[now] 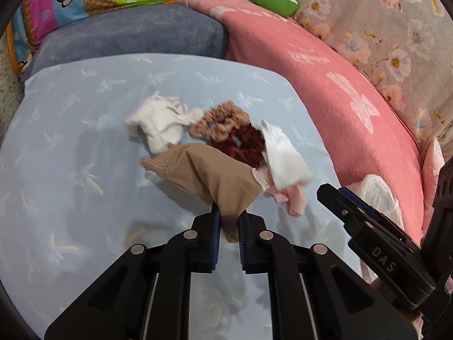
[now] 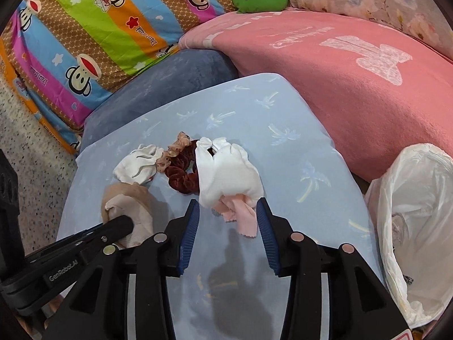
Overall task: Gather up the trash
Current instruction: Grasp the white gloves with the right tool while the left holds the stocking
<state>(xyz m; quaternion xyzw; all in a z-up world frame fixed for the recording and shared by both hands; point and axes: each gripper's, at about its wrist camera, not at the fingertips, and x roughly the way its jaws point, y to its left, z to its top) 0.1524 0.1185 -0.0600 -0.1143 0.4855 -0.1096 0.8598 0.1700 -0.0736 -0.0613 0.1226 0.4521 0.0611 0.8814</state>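
Soft cloth everywhere, hard matt plastic on the tools

The tan stocking (image 1: 206, 170) looked thin, smooth and faintly sheeny; the dark red scrunchie (image 2: 184, 175) was plush velvet, the white cloths (image 2: 226, 170) fleecy and matt. The blue sheet (image 1: 70, 141) was smooth printed cotton, the pink blanket (image 2: 339, 85) a fuzzy matt weave. The white bag (image 2: 419, 212) was thin, crinkled, glossy plastic. Both grippers were matt black plastic with ribbed blue pads (image 2: 188, 235) and shiny metal pins.

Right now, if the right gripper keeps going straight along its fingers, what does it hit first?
Most likely the pink cloth, which lies between the open fingers of the right gripper, with the white cloth directly behind it. Depth is hard to judge here.
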